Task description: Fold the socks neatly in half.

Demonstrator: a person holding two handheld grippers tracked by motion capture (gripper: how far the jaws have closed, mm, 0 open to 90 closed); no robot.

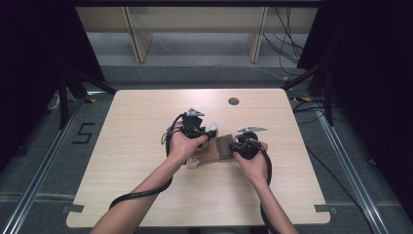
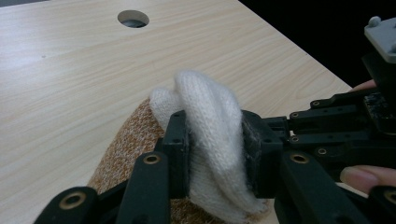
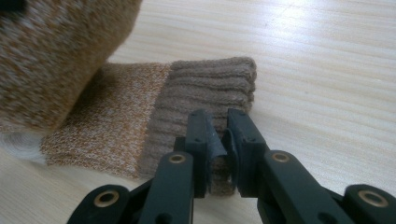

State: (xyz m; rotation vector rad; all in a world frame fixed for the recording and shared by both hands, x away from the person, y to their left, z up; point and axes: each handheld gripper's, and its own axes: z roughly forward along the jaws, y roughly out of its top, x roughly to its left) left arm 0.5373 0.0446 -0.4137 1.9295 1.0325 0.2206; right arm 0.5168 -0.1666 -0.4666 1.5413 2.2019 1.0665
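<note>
An orange-brown knitted sock [image 1: 216,148] with a white toe and a brown ribbed cuff lies mid-table. My left gripper [image 1: 210,130] is shut on the white toe [image 2: 205,102], which bulges up between its pads and is lifted and folded back over the sock's body [image 2: 135,135]. In the left gripper view its jaws [image 2: 215,140] squeeze the toe from both sides. My right gripper [image 1: 233,146] is shut on the near edge of the ribbed cuff [image 3: 205,88], which lies flat on the wood. In the right gripper view [image 3: 218,135] a fold of cuff fabric sits pinched between the pads.
The light wooden table [image 1: 146,195] has a round cable hole [image 1: 233,101] near its far edge. Beyond the far edge stand pale shelf legs [image 1: 139,44] and loose cables on the floor. Black curtains hang on both sides.
</note>
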